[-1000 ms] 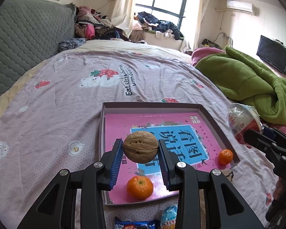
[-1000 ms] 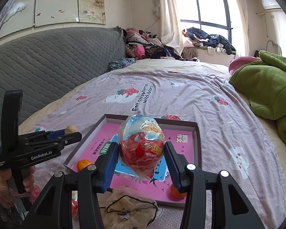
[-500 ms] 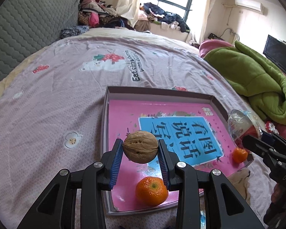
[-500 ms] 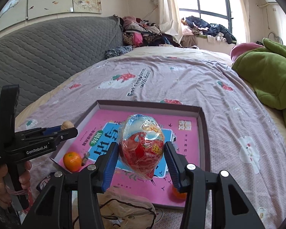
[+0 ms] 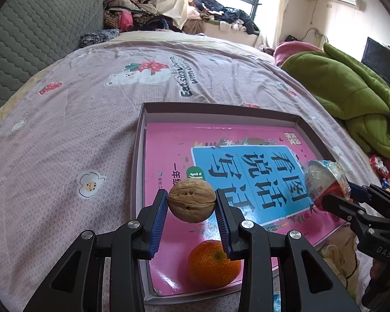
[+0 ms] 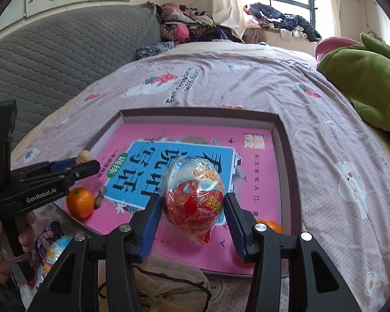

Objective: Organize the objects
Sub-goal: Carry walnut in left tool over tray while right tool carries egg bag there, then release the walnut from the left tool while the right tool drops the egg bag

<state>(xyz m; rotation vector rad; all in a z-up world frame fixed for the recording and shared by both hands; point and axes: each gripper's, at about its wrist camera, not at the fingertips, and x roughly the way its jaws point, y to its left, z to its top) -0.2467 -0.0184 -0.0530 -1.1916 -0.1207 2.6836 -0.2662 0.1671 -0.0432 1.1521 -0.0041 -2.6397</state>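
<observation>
My left gripper (image 5: 191, 202) is shut on a brown walnut (image 5: 191, 199) and holds it above the near left corner of a shallow box (image 5: 140, 140) lined with a pink and blue book cover. An orange tangerine (image 5: 212, 263) lies in the box just below it. My right gripper (image 6: 192, 204) is shut on a plastic-wrapped red toy egg (image 6: 193, 200) above the box's near side (image 6: 286, 156). A second tangerine (image 6: 270, 225) lies by the right finger. The left gripper (image 6: 76, 165) with the walnut also shows in the right wrist view.
The box sits on a bed with a mauve printed sheet (image 5: 65, 135). A green blanket (image 5: 351, 98) lies at right, a grey headboard (image 6: 52, 52) at left. Snack packets (image 6: 52, 249) and a beige cloth (image 6: 169, 280) lie before the box.
Both grippers have moved forward and lower over the box, each still holding its object. The box now fills more of both views.
</observation>
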